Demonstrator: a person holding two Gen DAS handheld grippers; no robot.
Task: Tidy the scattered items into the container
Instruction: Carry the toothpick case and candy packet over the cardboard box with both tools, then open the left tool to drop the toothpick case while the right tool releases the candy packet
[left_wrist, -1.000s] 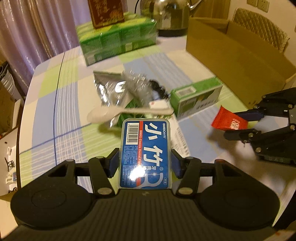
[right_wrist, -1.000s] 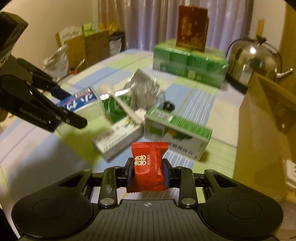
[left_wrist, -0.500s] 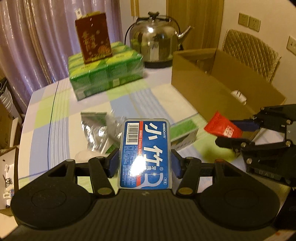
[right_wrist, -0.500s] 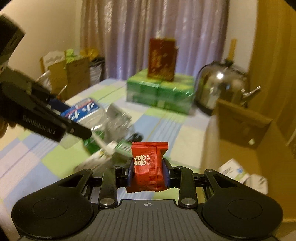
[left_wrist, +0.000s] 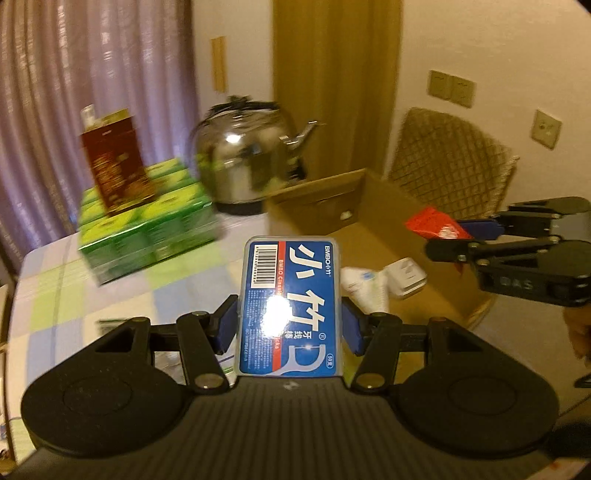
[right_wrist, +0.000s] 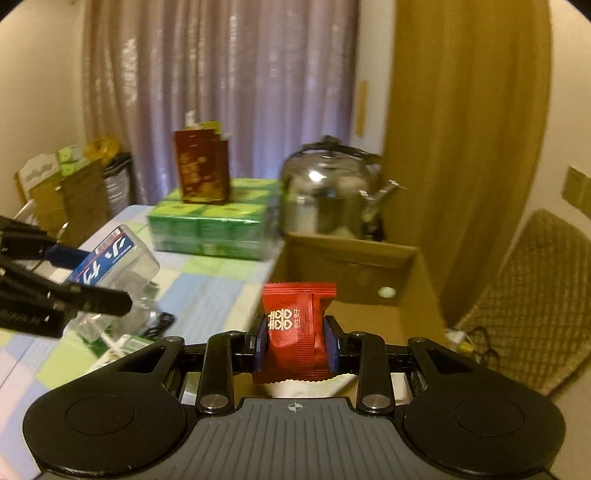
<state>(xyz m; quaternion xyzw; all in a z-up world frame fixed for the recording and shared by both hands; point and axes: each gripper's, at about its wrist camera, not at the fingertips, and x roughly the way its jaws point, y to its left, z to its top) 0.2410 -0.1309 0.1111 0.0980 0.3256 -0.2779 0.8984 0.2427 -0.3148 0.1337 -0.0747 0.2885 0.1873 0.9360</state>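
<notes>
My left gripper is clamped on the blue floss box, blue pads pressing its two long sides so the label faces up at the camera; holding it across the narrow width gives the pads flat plastic to bite on. My right gripper is pinched on the red candy packet, gripped at its waist, so the crimped ends stick out above and below the pads. Both loads are in the air, not resting on anything.

Outward from there, the cardboard box lies open ahead and to the right of the left gripper, and in the right wrist view its far wall sits directly beyond the candy. From the left view the candy appears to hang over the box opening, so I judge that hand is closer to its drop. The floss box looks just short of the near left rim. White packets already lie on the box floor.

Further left on the checked tablecloth some clutter remains below my left gripper, though it is blurred. At the far end stand the steel kettle and the green carton stack with a brown carton on top; I take those as not part of the tidy.
</notes>
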